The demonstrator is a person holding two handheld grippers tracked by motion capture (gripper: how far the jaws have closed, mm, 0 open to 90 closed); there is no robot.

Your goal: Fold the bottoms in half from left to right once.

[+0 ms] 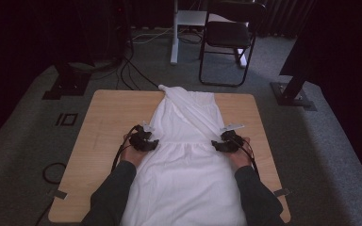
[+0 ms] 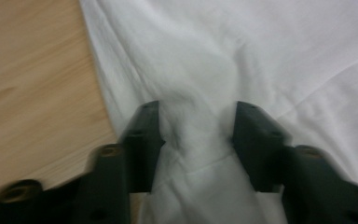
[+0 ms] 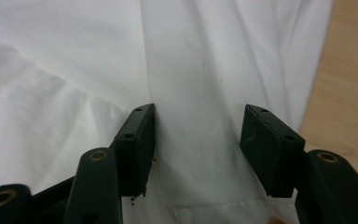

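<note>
White dress [image 1: 188,155] lies flat on the wooden surface [image 1: 108,122], long axis running near to far. Left gripper [image 1: 147,144] at its left waist edge, right gripper [image 1: 220,145] at the right edge, equally near. Both jaws parted, cloth between, not pinched. Hands low, pointing inward.

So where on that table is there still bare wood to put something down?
Bare wood runs down the table left of the white dress, beside the left gripper. A narrower strip lies right of the dress, past the right gripper. The middle is covered by cloth.
</note>
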